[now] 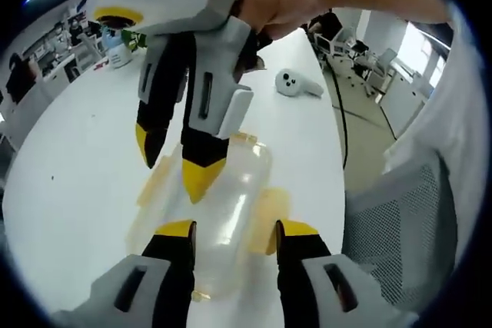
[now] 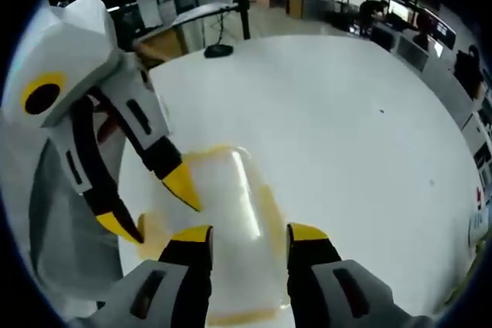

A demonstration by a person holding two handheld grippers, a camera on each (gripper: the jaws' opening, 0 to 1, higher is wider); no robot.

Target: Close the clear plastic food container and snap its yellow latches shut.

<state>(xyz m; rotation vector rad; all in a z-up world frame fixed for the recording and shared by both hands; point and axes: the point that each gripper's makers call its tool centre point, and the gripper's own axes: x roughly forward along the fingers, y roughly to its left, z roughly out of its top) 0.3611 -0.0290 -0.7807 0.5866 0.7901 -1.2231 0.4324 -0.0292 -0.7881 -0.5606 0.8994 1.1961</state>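
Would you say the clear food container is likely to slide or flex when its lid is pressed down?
Probably both. The clear container looks thin-walled and empty, so likely light and flexible. The white table looks smooth and glossy, so it may skate unless one claw braces it.

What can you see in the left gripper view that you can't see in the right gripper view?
Left gripper view: a small white rounded object with two dark dots lies on the table, a white bottle with a blue label stands far off, and a grey mesh chair sits beside the table.

Right gripper view: a black flat monitor base rests at the table's far edge.

Both: the clear plastic food container with yellow latches on the white table, with the left tool and right tool open over it.
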